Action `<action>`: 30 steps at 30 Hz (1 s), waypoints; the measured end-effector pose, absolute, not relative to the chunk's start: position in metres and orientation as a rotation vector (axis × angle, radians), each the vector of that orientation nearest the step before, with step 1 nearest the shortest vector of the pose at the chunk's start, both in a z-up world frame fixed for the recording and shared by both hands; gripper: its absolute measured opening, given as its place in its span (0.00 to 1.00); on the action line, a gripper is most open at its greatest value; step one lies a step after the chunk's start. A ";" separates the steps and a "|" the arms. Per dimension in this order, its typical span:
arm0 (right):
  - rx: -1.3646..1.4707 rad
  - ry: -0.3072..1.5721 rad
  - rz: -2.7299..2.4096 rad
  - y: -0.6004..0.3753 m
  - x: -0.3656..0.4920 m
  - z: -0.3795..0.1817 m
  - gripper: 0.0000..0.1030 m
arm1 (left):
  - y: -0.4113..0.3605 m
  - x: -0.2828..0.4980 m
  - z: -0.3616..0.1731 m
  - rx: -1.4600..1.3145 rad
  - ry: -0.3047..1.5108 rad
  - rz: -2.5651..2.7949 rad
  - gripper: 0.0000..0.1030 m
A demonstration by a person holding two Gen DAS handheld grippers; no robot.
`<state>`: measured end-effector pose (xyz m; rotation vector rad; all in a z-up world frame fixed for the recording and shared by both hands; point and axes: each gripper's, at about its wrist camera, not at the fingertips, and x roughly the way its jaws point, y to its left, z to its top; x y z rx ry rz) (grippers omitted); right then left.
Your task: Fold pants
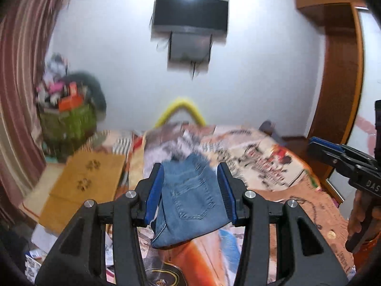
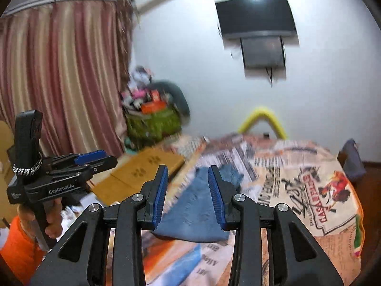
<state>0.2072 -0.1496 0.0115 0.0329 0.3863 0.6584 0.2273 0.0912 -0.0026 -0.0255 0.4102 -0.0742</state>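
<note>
While both grippers hang above the bed [image 1: 281,164], the jeans [image 1: 190,200] lie folded into a compact blue bundle on the printed bedspread [image 2: 309,190], with a back pocket facing up in the left wrist view. The left gripper [image 1: 190,174] has its jaws spread wide apart and holds nothing; its blue pads [image 1: 154,190] frame the jeans on either side without visibly touching them. The right gripper [image 2: 188,174] also has its jaws apart and empty, with the jeans [image 2: 195,212] seen between and beyond its fingers. Whether either gripper is touching the fabric cannot be told from these views.

In the right wrist view the left gripper [image 2: 95,158] appears at the left edge, held by a hand [image 2: 51,217] next to an orange sleeve [image 2: 19,245]. In the left wrist view the right gripper [image 1: 326,150] shows at the right edge, off to the side of the jeans.

Beside the bed lies a flat cardboard box [image 1: 83,186] with paw prints. Near the striped curtain [image 2: 62,71] stands a green basket [image 2: 154,121] heaped with things. A television [image 1: 190,14] hangs on the white wall [image 1: 262,71], and a yellow curved tube [image 1: 181,109] rises behind the bed's far end. A wooden wardrobe [image 1: 340,71] stands at the right.
</note>
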 end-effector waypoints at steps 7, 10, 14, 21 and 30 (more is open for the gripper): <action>0.020 0.212 0.628 -0.159 0.123 0.034 0.34 | 0.057 0.115 0.027 0.017 0.202 -0.042 0.63; 0.012 0.168 0.595 -0.161 0.099 0.034 0.50 | 0.049 0.082 0.028 0.023 0.143 -0.012 0.85; 0.012 0.139 0.536 -0.161 0.088 0.030 0.80 | 0.044 0.060 0.028 0.001 0.120 -0.001 0.98; 0.009 0.134 0.482 -0.161 0.082 0.028 1.00 | 0.043 0.051 0.023 -0.026 0.130 0.011 1.00; 0.007 0.139 0.468 -0.165 0.072 0.021 1.00 | 0.042 0.048 0.018 -0.031 0.143 0.005 1.00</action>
